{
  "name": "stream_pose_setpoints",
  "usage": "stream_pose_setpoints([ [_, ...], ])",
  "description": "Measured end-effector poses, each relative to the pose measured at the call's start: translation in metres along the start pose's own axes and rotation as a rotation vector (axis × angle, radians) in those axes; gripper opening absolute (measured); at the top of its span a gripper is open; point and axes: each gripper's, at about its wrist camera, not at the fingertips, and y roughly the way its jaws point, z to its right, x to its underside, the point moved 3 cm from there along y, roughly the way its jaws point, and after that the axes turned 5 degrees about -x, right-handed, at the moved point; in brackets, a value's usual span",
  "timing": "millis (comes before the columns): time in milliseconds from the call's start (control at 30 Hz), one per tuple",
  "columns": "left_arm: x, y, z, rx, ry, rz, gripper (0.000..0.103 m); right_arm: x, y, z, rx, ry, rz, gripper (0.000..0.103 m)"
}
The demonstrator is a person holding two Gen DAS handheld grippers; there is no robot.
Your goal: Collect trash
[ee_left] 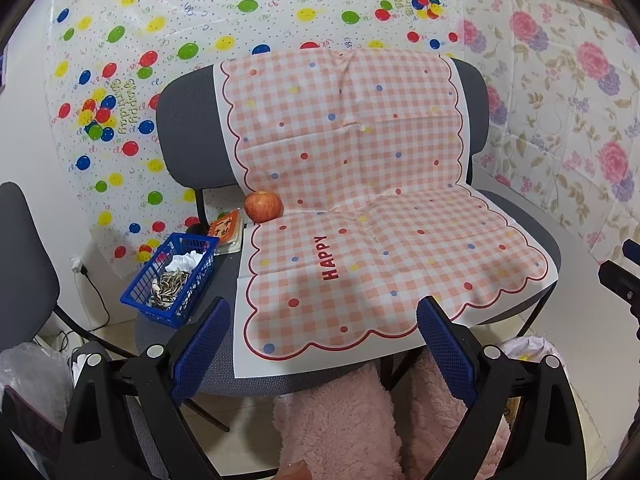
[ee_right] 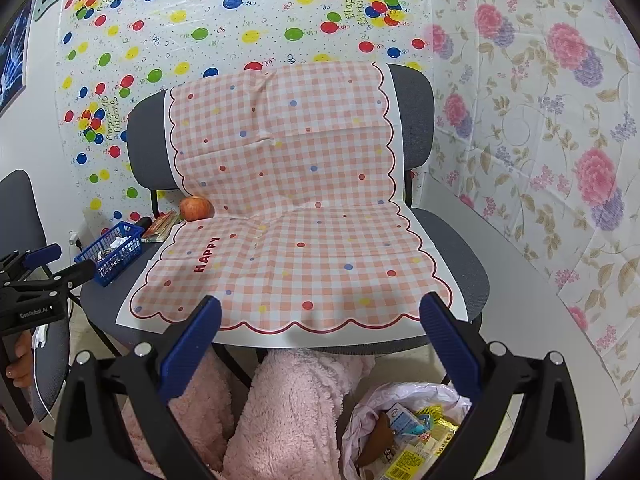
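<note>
Both tools spread wide, empty: left tool [ee_left: 322, 344], right tool [ee_right: 320, 334]. Blue basket [ee_left: 172, 280] of seed shells and tissue at nine o'clock on chair seat [ee_left: 532, 220]. Trash bag [ee_right: 404, 432] on floor, five o'clock. Apple [ee_left: 263, 207] beside checked cloth [ee_left: 360, 184].

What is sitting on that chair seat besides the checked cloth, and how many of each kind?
Apple: 1
Blue basket, holding seed shells and crumpled white paper: 1
Booklet with an orange cover, beside the basket: 1
Total: 3 things
</note>
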Motion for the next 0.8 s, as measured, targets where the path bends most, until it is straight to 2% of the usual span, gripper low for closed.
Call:
stream_pose_setpoints([
  [800, 0.001, 0.011, -0.002, 0.004, -0.009, -0.018, 0.093, 0.001, 0.013, 0.005, 0.000, 0.015, -0.014, 0.097],
])
